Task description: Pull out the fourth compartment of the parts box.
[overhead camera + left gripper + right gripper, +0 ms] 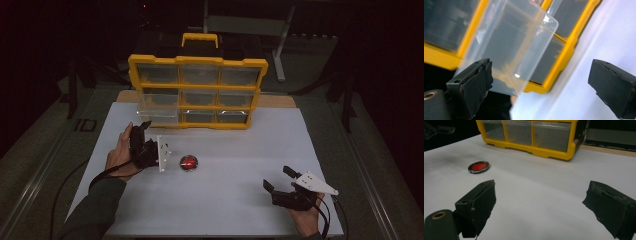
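We see a yellow organiser [198, 92] with clear drawers standing upright at the far side of the white counter [225, 210]. Its bottom-left drawer [159, 115] is pulled partway out of the frame toward us, and in the left gripper view the clear drawer [514, 50] juts out of the yellow frame just beyond the jaws.

The left gripper [144, 131] is held on its side at the counter's left, pointing toward that drawer from just in front of it. Its jaws stand wide apart with nothing between them; the pads are not pressing on the drawer, whose edge lies a little past the left one.

A small round red disc with a dark rim [189, 162] lies flat on the counter just to the right of the left gripper, well apart from the organiser. We see it in the right gripper view too, far off to the left [479, 167].

The right gripper [278, 178] rests low at the counter's near right corner, well away from the disc, its jaws wide and empty over bare white surface.
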Motion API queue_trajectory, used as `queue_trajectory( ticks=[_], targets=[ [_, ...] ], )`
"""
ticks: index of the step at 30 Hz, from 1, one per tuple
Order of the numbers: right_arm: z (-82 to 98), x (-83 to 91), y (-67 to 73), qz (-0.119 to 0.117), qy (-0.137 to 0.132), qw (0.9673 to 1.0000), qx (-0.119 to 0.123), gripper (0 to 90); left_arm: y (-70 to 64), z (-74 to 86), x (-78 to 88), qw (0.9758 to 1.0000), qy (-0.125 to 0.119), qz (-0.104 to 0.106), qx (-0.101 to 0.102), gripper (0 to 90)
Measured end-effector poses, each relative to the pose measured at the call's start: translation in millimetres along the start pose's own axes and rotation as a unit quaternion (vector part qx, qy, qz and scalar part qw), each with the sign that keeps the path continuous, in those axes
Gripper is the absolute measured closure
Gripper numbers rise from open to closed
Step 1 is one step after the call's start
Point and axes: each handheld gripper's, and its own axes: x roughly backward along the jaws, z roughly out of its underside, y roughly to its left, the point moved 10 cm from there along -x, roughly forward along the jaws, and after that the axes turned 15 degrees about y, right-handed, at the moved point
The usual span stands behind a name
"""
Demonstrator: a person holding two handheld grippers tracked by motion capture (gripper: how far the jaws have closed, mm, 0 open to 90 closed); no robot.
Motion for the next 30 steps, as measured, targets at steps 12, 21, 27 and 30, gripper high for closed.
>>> queue_trajectory(
  ticks=[12, 21, 27, 30],
  targets=[
    [0.3, 0.5, -0.6, 0.000, 0.000, 1.0000, -0.002, 8.8, -12.7, 22.6, 3.4, 0.9836, 0.004, 0.121, 0.134, 0.0],
    [0.4, -0.2, 0.2, -0.004, 0.001, 1.0000, -0.003, 8.8, -10.6, 36.7, 13.1, 0.9402, -0.025, 0.224, 0.256, 0.0],
    [1.1, -1.0, 0.8, -0.009, 0.007, 0.9999, -0.002, 8.9, -7.9, 44.3, 18.0, 0.9103, -0.047, 0.264, 0.316, 0.0],
    [1.1, -1.1, 1.0, -0.012, 0.006, 0.9999, -0.001, 8.8, -9.5, 47.6, 20.3, 0.9067, -0.048, 0.269, 0.321, 0.0]
  ],
)
